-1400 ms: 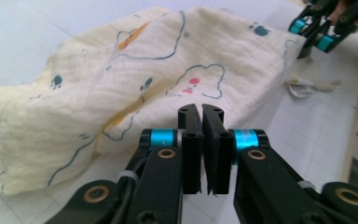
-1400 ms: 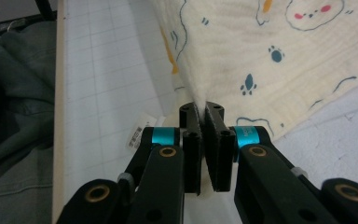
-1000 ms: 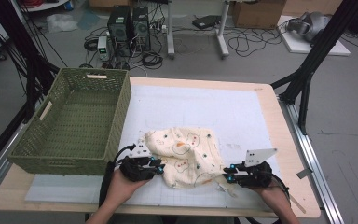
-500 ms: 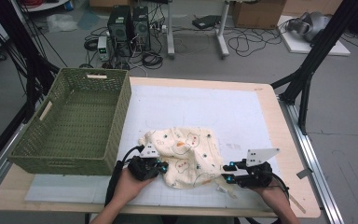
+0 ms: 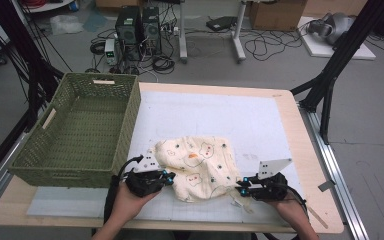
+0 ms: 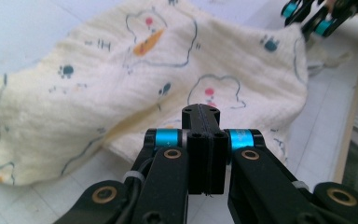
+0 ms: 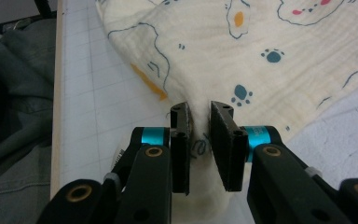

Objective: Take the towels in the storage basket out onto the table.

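Right, risks as I stand:
Cloth: the cream printed muslin cloth (image 5: 196,166) lies rumpled on the white gridded mat (image 5: 260,120), near the table's front edge, between my two grippers and just beside the green wicker basket (image 5: 80,132).
Left gripper (image 6: 200,112): my jaws are pressed together with no gap. I cannot make out fabric between them, and the cloth's edge lies just beyond the tips.
Right gripper (image 7: 200,121): my jaws stand narrow, with a fold of the cloth's corner bunched between them; a gap remains on the right pad's side, so I judge the hold light.
Risk, left: if I lift now, I may come up with nothing, because my jaws closed short of the edge.
Risk, right: the fold could slide out under tension, since the muslin is thin and loosely pinched.
Risk, both: a one-sided lift would drag the cloth askew towards the table edge (image 5: 190,226).
Risk, basket: a swing leftwards could snag trailing fabric on the basket rim.
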Motion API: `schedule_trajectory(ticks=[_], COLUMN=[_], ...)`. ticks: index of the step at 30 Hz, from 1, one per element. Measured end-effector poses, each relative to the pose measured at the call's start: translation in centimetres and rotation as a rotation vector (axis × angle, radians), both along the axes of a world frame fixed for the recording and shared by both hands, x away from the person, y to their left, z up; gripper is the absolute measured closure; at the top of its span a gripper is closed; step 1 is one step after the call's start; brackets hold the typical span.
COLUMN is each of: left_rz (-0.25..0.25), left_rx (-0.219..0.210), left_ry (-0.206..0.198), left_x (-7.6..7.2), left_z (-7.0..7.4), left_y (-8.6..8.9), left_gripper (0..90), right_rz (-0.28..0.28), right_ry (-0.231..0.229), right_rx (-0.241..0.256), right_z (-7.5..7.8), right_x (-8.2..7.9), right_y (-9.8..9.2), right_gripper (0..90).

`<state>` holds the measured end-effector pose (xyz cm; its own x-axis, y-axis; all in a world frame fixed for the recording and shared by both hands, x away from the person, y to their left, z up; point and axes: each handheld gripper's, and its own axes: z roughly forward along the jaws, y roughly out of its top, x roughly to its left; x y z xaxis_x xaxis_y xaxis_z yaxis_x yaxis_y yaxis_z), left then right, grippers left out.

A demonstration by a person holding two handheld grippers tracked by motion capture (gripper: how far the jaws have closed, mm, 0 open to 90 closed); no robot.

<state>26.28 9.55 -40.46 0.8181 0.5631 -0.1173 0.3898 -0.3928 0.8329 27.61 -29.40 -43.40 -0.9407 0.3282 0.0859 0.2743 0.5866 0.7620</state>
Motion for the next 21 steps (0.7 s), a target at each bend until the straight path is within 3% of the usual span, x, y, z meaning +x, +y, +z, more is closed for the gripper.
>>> schedule_trajectory(ticks=[4,10,13,21], left_rz=[0.001,0.008,0.007,0.014], left_rx=[0.018,0.082,0.125,0.082], left_ry=[0.000,0.063,0.073,0.057], left_x=[1.3,3.4,3.7,2.9], left_z=[-0.1,-2.7,-3.6,-2.8], left_y=[-0.9,-2.7,-3.0,-1.8], left_gripper=[89.4,89.3,89.3,85.9], right_rz=[-0.010,-0.028,-0.031,-0.033], right_ry=[0.001,0.010,0.015,0.009], right_rx=[-0.006,-0.010,-0.011,-0.001], right_z=[0.0,-0.2,-0.2,-0.1], right_x=[0.2,0.4,0.4,0.3], right_y=[-0.1,-0.5,-0.6,-0.7], right_gripper=[78.7,78.7,78.3,76.2])
